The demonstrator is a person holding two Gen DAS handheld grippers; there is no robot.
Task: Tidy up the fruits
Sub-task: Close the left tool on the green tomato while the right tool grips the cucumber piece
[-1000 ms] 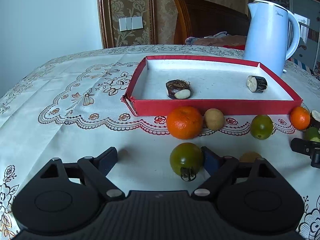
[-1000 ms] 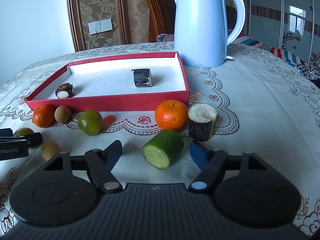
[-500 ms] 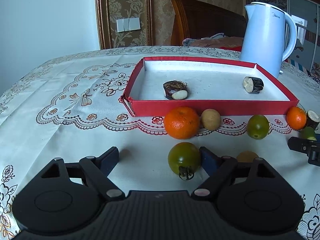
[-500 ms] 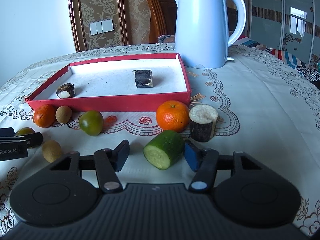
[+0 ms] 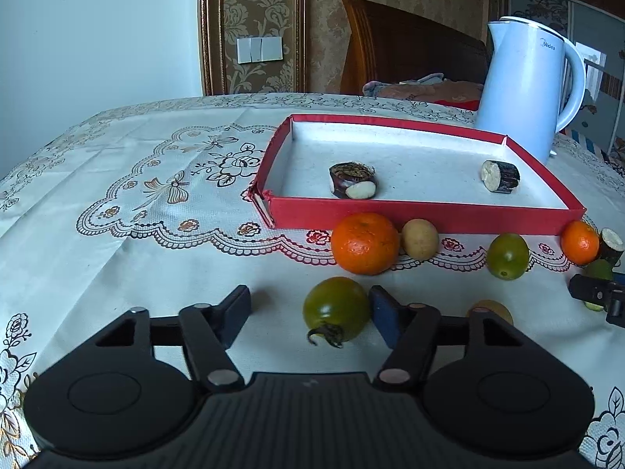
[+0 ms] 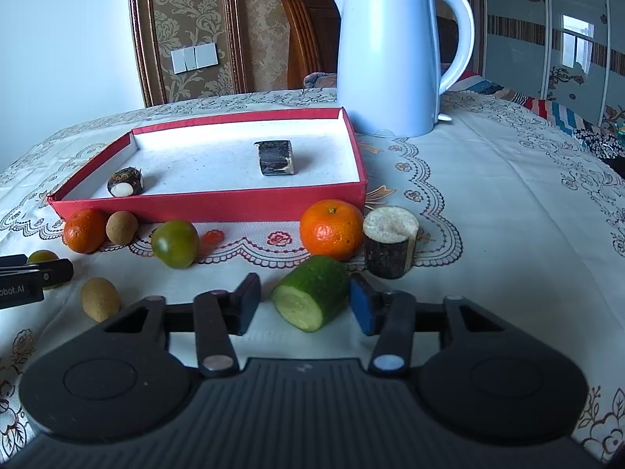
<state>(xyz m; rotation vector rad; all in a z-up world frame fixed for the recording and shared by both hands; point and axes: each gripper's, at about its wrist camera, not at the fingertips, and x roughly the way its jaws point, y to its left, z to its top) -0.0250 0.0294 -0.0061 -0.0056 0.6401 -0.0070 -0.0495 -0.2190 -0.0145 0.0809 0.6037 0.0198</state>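
- I see the left hand-held gripper point(image 5: 310, 312) low over the table point(image 5: 156, 265), which is covered by a cream embroidered tablecloth. Its fingers are spread; a dark green tomato with a curled stem point(image 5: 336, 309) lies between them, right beside the blue right pad, well apart from the left pad.
- My right hand-held gripper point(image 6: 304, 305) is also spread, bracketing a cut green cucumber chunk point(image 6: 312, 293). The blue right pad sits just beside the skin; I cannot tell if it touches. There is a clear gap on the left side.
- Shallow red cardboard tray with a white floor point(image 6: 211, 205): two items inside, a dark round piece with a white patch point(image 6: 125, 182) near the left front and a dark bark-skinned cut block point(image 6: 274, 157) toward the middle.
- Count on the cloth in front of the tray, right wrist view: two oranges (left one point(image 6: 84, 230), right one point(image 6: 331, 230)), two green tomatoes (the free one point(image 6: 175, 244), plus the one at the left gripper), two small tan round fruits ( point(image 6: 122, 227) by the tray, point(image 6: 100, 299) nearer me), and one upright pale-topped dark stalk section point(image 6: 390, 241) touching or just beside the right orange.
- One pale blue electric kettle point(image 6: 386, 54) stands behind the tray's right corner.
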